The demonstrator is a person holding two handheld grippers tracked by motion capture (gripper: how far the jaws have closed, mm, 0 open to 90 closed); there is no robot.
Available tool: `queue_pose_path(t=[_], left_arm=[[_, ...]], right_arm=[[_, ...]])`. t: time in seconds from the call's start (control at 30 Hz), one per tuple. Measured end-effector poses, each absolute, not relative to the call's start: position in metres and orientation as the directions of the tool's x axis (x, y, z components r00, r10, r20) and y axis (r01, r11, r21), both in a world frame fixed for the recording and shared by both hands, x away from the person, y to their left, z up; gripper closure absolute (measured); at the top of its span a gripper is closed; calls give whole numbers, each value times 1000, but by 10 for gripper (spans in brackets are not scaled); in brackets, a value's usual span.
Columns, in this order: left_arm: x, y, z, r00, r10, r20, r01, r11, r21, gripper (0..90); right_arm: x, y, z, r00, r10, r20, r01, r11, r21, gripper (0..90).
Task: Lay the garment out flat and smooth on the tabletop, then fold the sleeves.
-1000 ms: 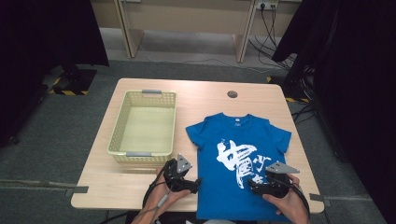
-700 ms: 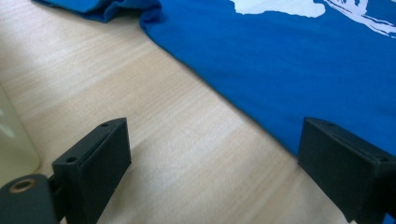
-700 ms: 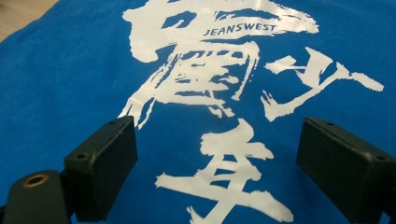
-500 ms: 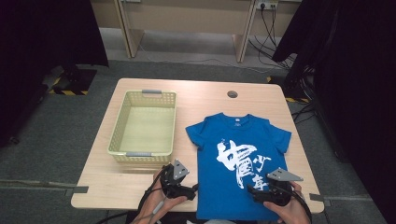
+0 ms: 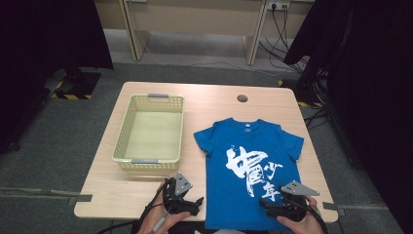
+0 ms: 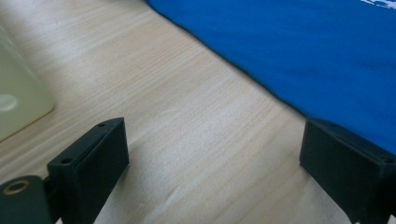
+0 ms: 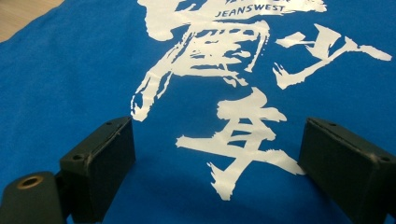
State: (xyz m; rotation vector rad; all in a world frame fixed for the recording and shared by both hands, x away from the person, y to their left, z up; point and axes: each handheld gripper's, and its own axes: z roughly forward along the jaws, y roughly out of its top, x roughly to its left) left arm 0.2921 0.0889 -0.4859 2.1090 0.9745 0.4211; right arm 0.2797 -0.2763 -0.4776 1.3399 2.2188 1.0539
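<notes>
Both tongs sit at the near edge of the pale wooden bench, one in each of my hands, and both are released with nothing between their jaws. The left tongs hover low over bare wood just left of the blue short-sleeved cotton T-shirt with white brush-lettering across its chest; in the left gripper view its two black jaws stand wide apart, the wood grain between them, with the shirt's left side edge running close past the right-hand jaw. The right tongs are over the shirt's near right part, close to the hem; in the right gripper view the jaws stand just as wide, with blue cloth and the lowest white character between them, and I cannot tell whether the jaw tips touch the fabric. That shirt lies flat and spread out, front up, on the right half of the bench, collar towards the far side, sleeves out to either side, hem at the near edge. Left of it, and apart from it, stands a pale yellow-green rectangular plastic basket with grey handles, its near end close to the left tongs.
</notes>
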Motion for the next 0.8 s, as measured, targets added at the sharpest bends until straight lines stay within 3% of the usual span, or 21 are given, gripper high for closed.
queue_pose_path(t=[0.6,0.8], left_arm=[[286,92,-485,659,751,-29,488,-399,776,53],[296,83,-481,668,741,-71,476,-352,806,53]], right_arm=[[275,-279,-477,-495,865,84,607,274,746,110],[276,-279,-478,-491,867,82,610,275,743,110]])
